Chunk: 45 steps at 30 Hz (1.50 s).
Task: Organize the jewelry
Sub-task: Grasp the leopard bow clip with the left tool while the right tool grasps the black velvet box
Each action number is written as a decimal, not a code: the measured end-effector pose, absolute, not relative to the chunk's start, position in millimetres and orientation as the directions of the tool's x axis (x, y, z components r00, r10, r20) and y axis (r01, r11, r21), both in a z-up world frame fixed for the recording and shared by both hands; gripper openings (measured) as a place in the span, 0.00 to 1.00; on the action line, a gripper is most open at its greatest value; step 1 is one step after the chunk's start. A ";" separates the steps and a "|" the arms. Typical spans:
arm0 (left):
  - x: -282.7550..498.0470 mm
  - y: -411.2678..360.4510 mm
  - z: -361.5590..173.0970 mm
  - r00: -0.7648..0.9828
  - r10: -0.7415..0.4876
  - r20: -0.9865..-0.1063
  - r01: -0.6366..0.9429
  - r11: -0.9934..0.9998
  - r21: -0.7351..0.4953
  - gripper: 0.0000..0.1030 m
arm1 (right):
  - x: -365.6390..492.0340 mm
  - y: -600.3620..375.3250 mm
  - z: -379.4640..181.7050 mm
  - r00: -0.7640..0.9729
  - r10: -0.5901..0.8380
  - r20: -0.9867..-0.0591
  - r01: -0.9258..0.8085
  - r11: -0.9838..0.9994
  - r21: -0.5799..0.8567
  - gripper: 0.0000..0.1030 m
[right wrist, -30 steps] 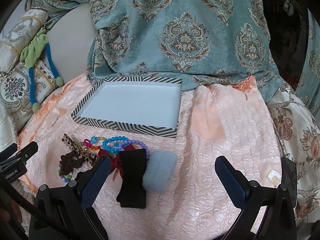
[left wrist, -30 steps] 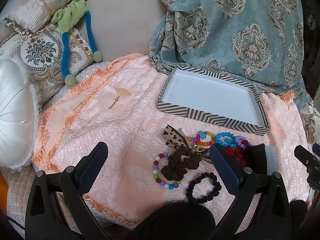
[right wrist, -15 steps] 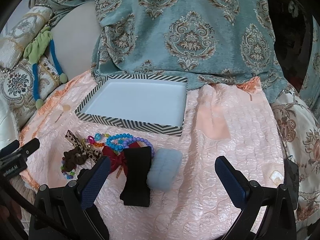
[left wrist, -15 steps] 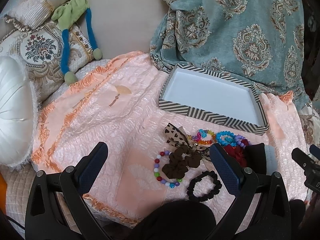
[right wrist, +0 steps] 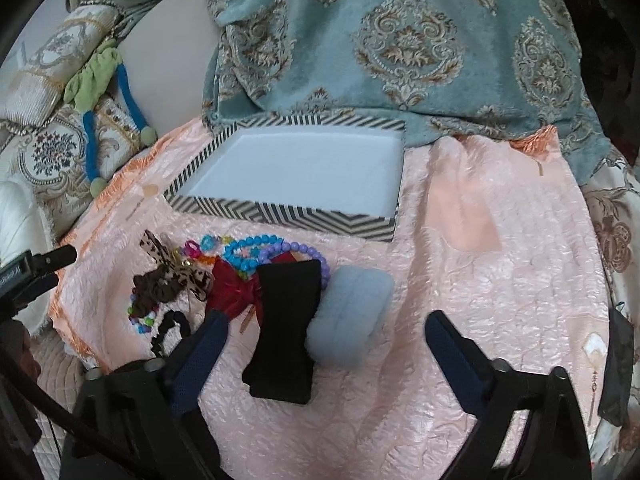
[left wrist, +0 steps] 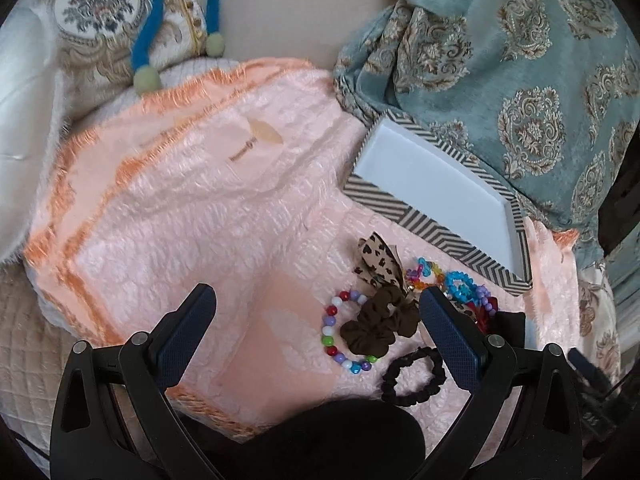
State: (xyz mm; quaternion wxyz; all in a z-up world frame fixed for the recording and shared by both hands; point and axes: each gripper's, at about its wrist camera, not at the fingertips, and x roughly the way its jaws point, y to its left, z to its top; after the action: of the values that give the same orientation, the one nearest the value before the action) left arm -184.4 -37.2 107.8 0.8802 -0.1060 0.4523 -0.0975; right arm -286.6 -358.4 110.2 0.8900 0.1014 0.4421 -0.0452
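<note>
A pink quilted blanket (right wrist: 500, 280) with an orange fringe is covering the seat, with a teal damask throw (right wrist: 400, 40) draped behind and embroidered cushions (left wrist: 92, 20) lying at the left. The chevron-edged box (right wrist: 280, 216) is sitting open on the blanket, with the jewelry pile (right wrist: 248, 264) lying just in front of it. The left gripper (left wrist: 316, 316) is hovering with jaws wide over the beaded bracelet (left wrist: 340, 336) and brown scrunchie (left wrist: 380, 324), while the right gripper (right wrist: 324, 340) is closing its jaws around the black bow (right wrist: 288, 328) and blue pad (right wrist: 352, 316), not pressing either.

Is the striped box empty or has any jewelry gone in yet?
Empty. The striped box shows only its bare white floor in both views; the bracelets and scrunchies lie outside on the pink blanket.
</note>
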 end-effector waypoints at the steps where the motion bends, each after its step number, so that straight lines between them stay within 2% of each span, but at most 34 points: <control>1: -182.9 -39.0 106.1 0.566 -0.270 -0.779 0.078 0.958 -0.275 0.99 | -285.1 -358.6 105.4 0.595 0.024 -0.804 0.166 0.974 0.152 0.82; 11: -176.9 -91.6 77.9 0.487 -0.296 -0.822 0.254 0.948 -0.191 0.99 | -272.0 -358.5 78.4 0.571 0.112 -0.814 0.134 0.965 0.227 0.72; 13: -173.8 -101.4 69.3 0.474 -0.289 -0.831 0.276 0.946 -0.171 0.99 | -266.5 -355.9 73.6 0.565 0.098 -0.819 0.131 0.970 0.207 0.67; 15: -168.6 -109.1 60.2 0.461 -0.274 -0.844 0.292 0.945 -0.147 0.99 | -262.3 -356.4 68.6 0.563 0.100 -0.821 0.132 0.969 0.209 0.56; 17: -164.5 -114.2 52.6 0.441 -0.276 -0.854 0.311 0.940 -0.143 0.91 | -261.1 -358.9 65.8 0.574 0.113 -0.811 0.131 0.965 0.227 0.51; 19: -161.2 -115.8 46.0 0.412 -0.283 -0.866 0.326 0.933 -0.150 0.66 | -260.9 -361.5 64.9 0.580 0.115 -0.807 0.130 0.964 0.231 0.44; 20: -160.0 -116.5 42.4 0.396 -0.290 -0.871 0.333 0.930 -0.158 0.60 | -261.2 -362.4 65.0 0.584 0.108 -0.805 0.130 0.966 0.224 0.36; 21: -159.1 -117.0 40.0 0.386 -0.299 -0.873 0.339 0.926 -0.167 0.48 | -262.2 -363.4 65.7 0.586 0.106 -0.803 0.130 0.966 0.222 0.30; 22: -158.5 -116.8 38.6 0.378 -0.306 -0.874 0.339 0.924 -0.177 0.37 | -263.7 -364.8 66.7 0.590 0.112 -0.799 0.128 0.965 0.229 0.28; 26: -161.1 -113.8 44.1 0.385 -0.340 -0.858 0.347 0.915 -0.207 0.26 | -271.8 -373.2 73.4 0.603 0.132 -0.787 0.125 0.958 0.257 0.20; 28: -163.2 -110.0 51.8 0.400 -0.352 -0.846 0.351 0.912 -0.213 0.25 | -277.2 -378.5 79.1 0.612 0.140 -0.778 0.129 0.953 0.273 0.15; 33: -165.9 -103.6 78.3 0.433 -0.382 -0.816 0.355 0.905 -0.235 0.24 | -284.3 -382.4 92.7 0.635 0.145 -0.759 0.120 0.952 0.283 0.11; 37: -167.3 -101.3 94.1 0.464 -0.386 -0.797 0.356 0.906 -0.231 0.24 | -286.8 -386.4 96.4 0.638 0.189 -0.747 0.113 0.936 0.333 0.11; 38: -167.6 -100.1 95.5 0.466 -0.386 -0.796 0.355 0.906 -0.232 0.24 | -287.0 -386.7 96.3 0.631 0.195 -0.751 0.116 0.933 0.339 0.14; 40: -168.1 -99.2 97.0 0.467 -0.388 -0.794 0.354 0.905 -0.235 0.24 | -287.2 -381.7 97.1 0.617 0.220 -0.755 0.091 0.933 0.347 0.30; 41: -168.7 -98.9 97.0 0.467 -0.389 -0.794 0.354 0.905 -0.235 0.24 | -288.0 -377.5 97.3 0.614 0.225 -0.756 0.074 0.938 0.340 0.47; 42: -168.9 -98.5 96.7 0.466 -0.391 -0.794 0.354 0.905 -0.237 0.24 | -288.4 -371.2 97.1 0.614 0.220 -0.758 0.057 0.945 0.321 0.60; 45: -169.4 -96.1 96.3 0.463 -0.396 -0.793 0.347 0.904 -0.248 0.24 | -283.2 -355.5 89.0 0.601 0.185 -0.778 0.033 0.966 0.255 0.61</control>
State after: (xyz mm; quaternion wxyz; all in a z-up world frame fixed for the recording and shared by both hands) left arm -169.4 -96.1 96.3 0.8548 -0.0257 0.4705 -0.2174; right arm -283.2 -355.5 89.0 0.8863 0.1223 0.4447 0.0427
